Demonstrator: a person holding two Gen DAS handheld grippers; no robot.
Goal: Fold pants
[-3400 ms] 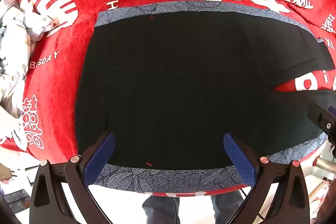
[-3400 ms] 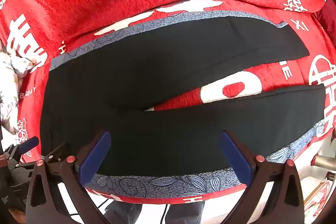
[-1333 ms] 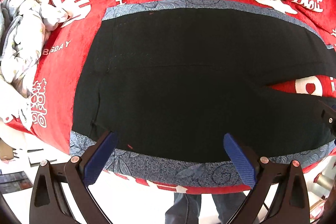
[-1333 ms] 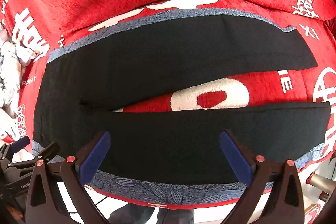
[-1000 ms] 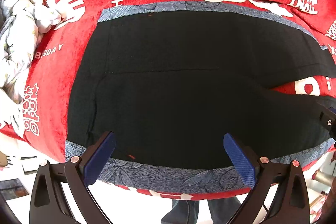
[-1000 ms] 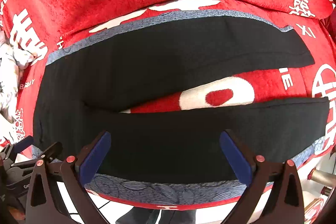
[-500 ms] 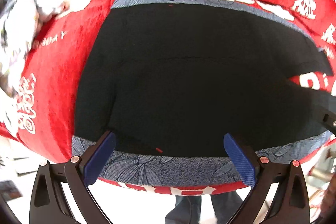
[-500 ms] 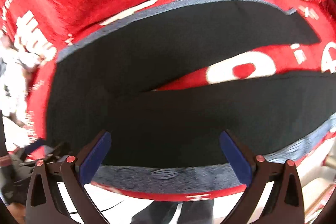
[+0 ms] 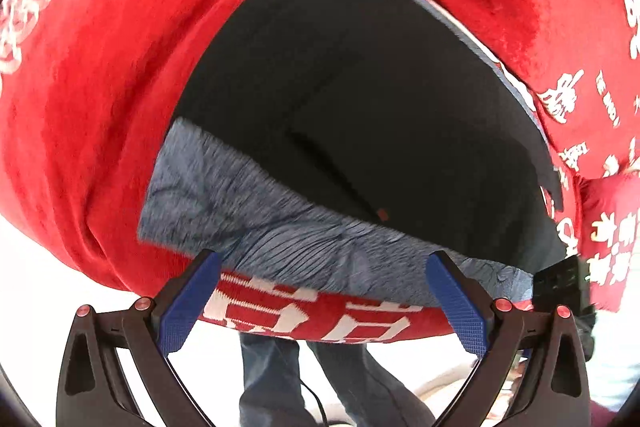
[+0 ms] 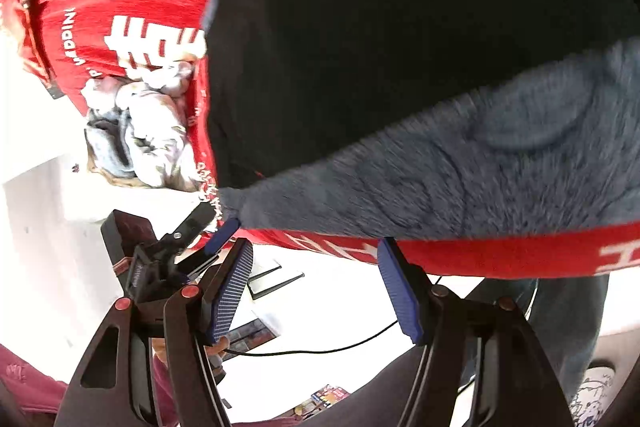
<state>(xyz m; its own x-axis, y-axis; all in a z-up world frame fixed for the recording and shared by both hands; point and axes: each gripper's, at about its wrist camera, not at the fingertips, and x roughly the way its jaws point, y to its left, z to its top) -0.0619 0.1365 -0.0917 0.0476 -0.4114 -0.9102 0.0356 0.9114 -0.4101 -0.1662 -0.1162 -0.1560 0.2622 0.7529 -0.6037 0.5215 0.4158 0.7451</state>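
Note:
Black pants (image 9: 360, 99) lie flat on a blue-grey patterned mat (image 9: 256, 211) over a red cloth with white characters. My left gripper (image 9: 324, 303) is open and empty at the near edge of the mat, below the pants' waist end. My right gripper (image 10: 316, 283) is open but narrower, empty, just off the table's near edge. The pants (image 10: 400, 27) fill the top of the right wrist view above the mat (image 10: 460, 167). The left gripper's body (image 10: 160, 259) shows at the left of that view, near the mat's corner.
The red cloth (image 9: 100, 87) drapes over the table edge. A crumpled pale garment (image 10: 140, 131) lies on the table's left end. A person's jeans-clad legs (image 9: 280, 379) stand below the table. Cables and small items lie on the white floor (image 10: 320, 307).
Both grippers have swung sharply to the left, toward the waist end of the pants, and dropped toward the table's near edge. The right gripper's fingers have narrowed. The pants have not moved.

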